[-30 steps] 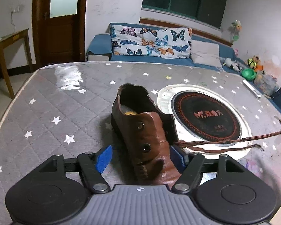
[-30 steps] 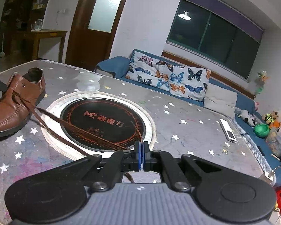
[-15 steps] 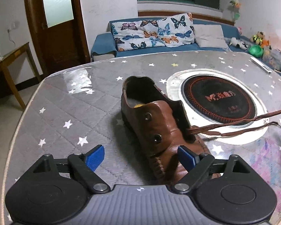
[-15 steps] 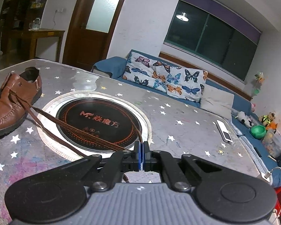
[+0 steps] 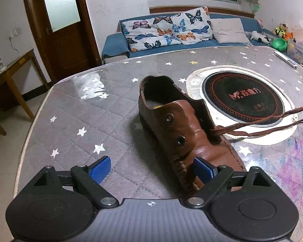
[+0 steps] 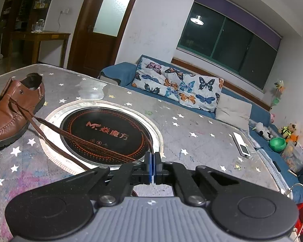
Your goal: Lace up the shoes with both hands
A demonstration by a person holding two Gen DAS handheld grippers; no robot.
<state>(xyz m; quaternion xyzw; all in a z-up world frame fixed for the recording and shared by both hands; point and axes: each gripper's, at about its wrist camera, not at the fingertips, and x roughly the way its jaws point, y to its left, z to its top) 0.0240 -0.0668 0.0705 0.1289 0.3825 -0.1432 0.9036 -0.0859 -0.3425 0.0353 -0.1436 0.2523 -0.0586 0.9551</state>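
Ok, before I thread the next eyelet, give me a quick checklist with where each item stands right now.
1. Right tongs shut on the shoelace: ok; the lace runs into the closed pads.
2. Left tongs clear of the brown shoe: not ok; they are opening, but one pad sits against the toe.
3. Shoe flat on the table cover: ok.
4. Upper two eyelets empty: ok.
5. Lace free of knots: ok on the visible run across the induction hob.
6. Lace tip ready to thread: cannot tell; hidden behind the right tongs.
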